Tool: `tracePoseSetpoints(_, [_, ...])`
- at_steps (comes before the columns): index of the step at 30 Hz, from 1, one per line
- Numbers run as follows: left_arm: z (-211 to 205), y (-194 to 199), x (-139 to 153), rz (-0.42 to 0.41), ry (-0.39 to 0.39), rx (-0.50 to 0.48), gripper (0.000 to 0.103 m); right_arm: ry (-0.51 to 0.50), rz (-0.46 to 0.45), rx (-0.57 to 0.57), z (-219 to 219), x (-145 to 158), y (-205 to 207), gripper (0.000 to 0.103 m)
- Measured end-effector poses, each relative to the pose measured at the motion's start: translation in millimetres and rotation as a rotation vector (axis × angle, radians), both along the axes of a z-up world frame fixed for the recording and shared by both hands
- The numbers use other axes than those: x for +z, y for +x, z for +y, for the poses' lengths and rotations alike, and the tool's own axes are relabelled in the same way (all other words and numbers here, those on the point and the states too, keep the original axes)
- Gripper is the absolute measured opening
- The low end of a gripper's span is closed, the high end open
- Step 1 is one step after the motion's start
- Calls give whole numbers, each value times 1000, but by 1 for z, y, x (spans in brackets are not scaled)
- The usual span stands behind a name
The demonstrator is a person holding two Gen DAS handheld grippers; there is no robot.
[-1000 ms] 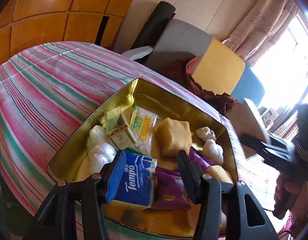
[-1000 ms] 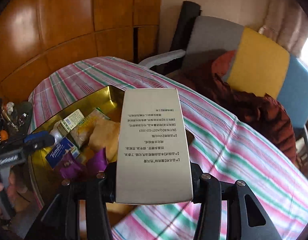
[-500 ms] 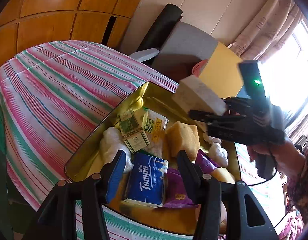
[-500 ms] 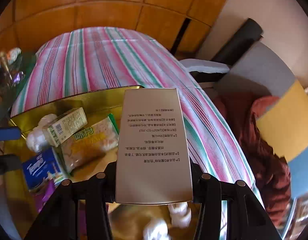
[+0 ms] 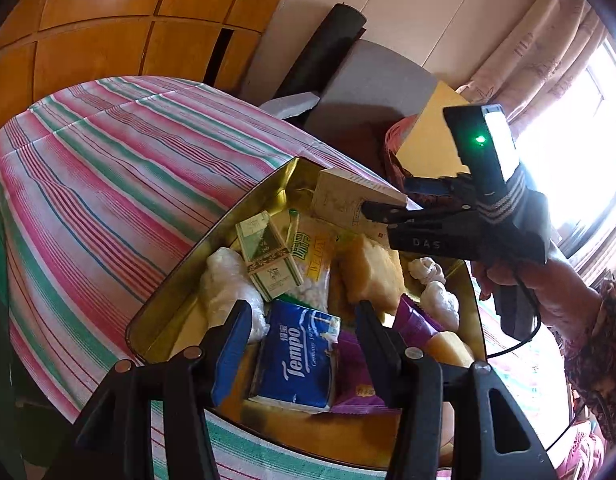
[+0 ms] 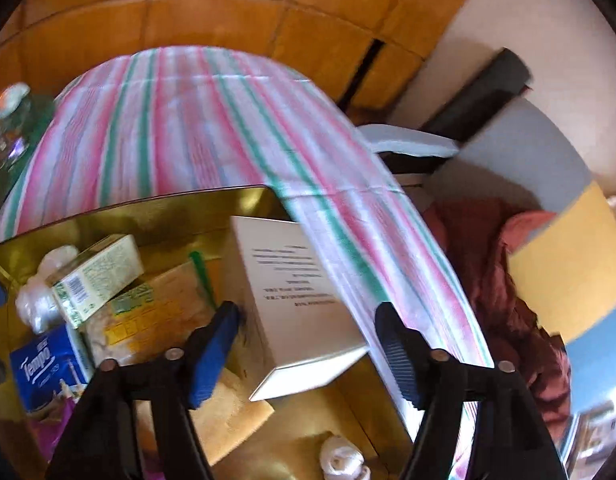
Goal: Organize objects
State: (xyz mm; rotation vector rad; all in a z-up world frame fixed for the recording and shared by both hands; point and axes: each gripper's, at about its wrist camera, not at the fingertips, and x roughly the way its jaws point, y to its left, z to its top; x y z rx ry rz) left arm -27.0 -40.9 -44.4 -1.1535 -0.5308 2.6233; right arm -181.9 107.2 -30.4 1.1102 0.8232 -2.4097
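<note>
Striped cloth (image 5: pixel 108 184) covers my table, wood panels (image 6: pixel 212 20) behind. My right gripper (image 6: pixel 308 344) has just been opening; the white box (image 6: pixel 296 300) lies loose between its fingers inside the gold tin (image 5: pixel 176 280). My left gripper (image 5: pixel 304 344) hangs open over the tissue pack (image 5: pixel 296 360).

The blue tissue pack (image 5: pixel 298 360) in the gold tin (image 5: pixel 180 280) says "Tempo" in white letters; the same word shows on it from the right wrist view; the black right gripper (image 5: pixel 383 200) has the letters "DAS" on its side; the white box (image 6: pixel 292 300) has rows of small print, too tiny to read; the yellow snack bag (image 5: pixel 313 256) may say "WE".
</note>
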Motion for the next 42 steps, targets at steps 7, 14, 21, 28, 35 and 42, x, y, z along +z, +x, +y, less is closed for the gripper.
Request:
tracePoseSetpoints(7, [16,1,4,-1,-38,-23,54,-57,24,-132,32,11,12,81])
tracePoseSetpoints(14, [27,10,11,7,-62,-49,54,42,31,-238,30,-3,7,86])
tracePoseSetpoints(21, [24,18,18,14,-94,-5,54,62,37,-185,7,-1,32,86])
tracePoseSetpoints(28, [28,21,21,8,-149,20,54,-13,54,-220,5,18,74,88])
tracePoseSetpoints(35, [32,30,27,8,-195,38,54,-122,49,-298,16,38,110,95])
tracePoseSetpoints(42, [40,36,34,13,-229,21,54,-254,-13,-390,28,46,142,103])
